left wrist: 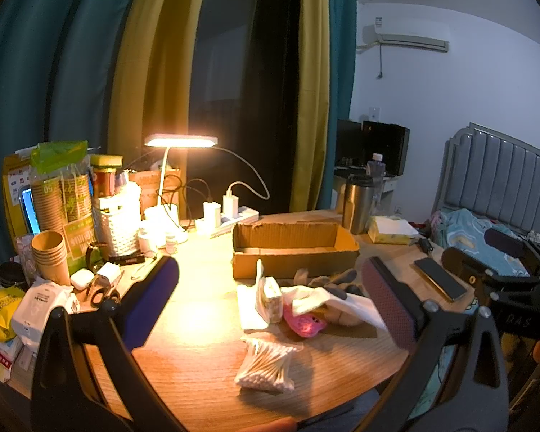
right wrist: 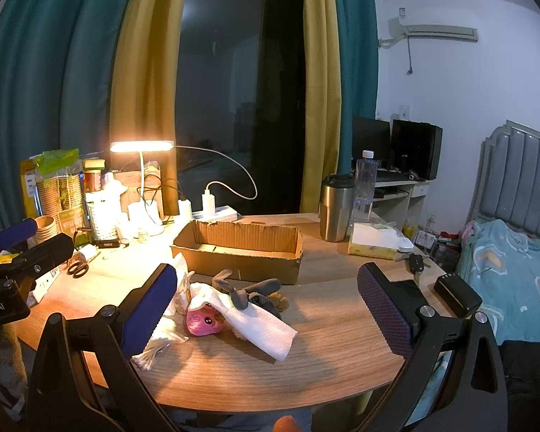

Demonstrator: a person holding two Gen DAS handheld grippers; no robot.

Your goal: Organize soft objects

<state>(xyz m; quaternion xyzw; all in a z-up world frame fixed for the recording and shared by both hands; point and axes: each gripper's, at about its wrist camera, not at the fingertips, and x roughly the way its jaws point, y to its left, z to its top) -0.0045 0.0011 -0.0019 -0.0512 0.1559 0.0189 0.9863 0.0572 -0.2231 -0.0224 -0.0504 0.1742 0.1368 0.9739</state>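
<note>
Both tongs are gaping empty over the table [right wrist: 324,367]: right gripper [right wrist: 266,306] facing the pink toy [right wrist: 202,320]; left gripper [left wrist: 270,295], lettered "Robot.AI", alone showing cotton swabs [left wrist: 266,365].

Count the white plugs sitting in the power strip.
2. One white plug stands nearer the lamp, the other beside it with a white cable, both on the power strip. Others may be hidden.

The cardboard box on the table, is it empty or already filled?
Empty: the cardboard box shows only bare inner walls and floor, though its near floor is hidden.
</note>
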